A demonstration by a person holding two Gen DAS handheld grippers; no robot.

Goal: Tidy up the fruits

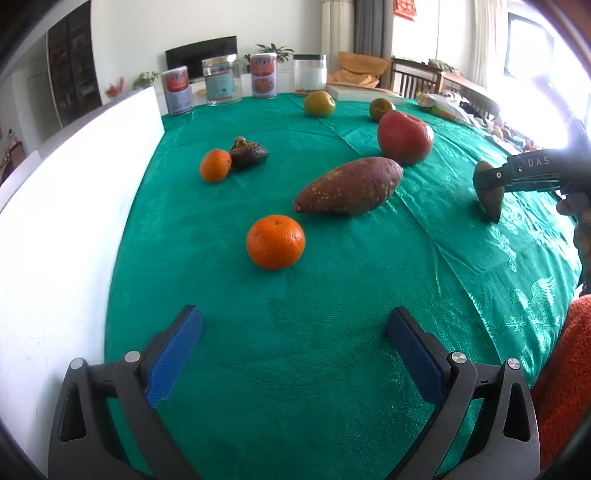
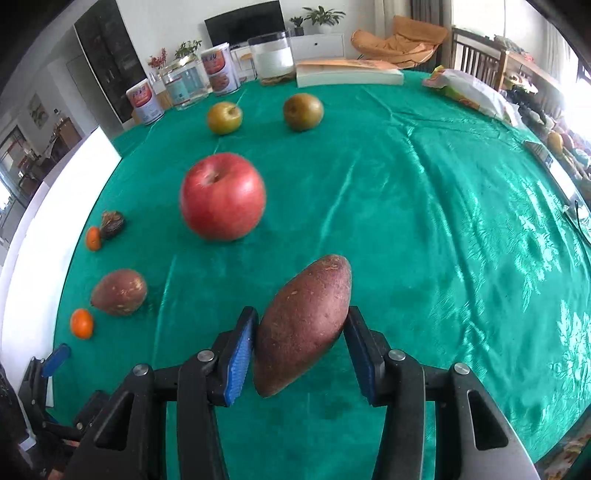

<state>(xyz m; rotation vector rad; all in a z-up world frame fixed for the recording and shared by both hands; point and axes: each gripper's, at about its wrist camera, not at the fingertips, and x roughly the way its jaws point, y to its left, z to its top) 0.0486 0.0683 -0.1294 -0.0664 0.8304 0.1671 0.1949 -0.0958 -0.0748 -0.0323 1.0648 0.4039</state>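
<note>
Right tool (image 2: 301, 354) is clamped on a sweet potato (image 2: 304, 321); left tool (image 1: 291, 354) stands apart, empty. Step: relocating it. Next: set it beside the other sweet potato (image 2: 120, 291), left of the right tool.

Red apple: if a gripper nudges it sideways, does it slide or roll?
Probably rolls: the red apple is round and sits stem-up on smooth, shiny green cloth. It looks firm and fairly heavy, so a light nudge may only rock it.

Far edge of the surface, draped in green cloth (image 2: 424, 206): two labelled tins (image 1: 177, 91) (image 1: 263, 75), two clear jars (image 1: 222, 82) (image 1: 310, 72), a flat book (image 2: 349, 74). Beyond: television (image 2: 245, 22), potted plant (image 2: 323, 14), wooden chair (image 2: 476, 51).
</note>
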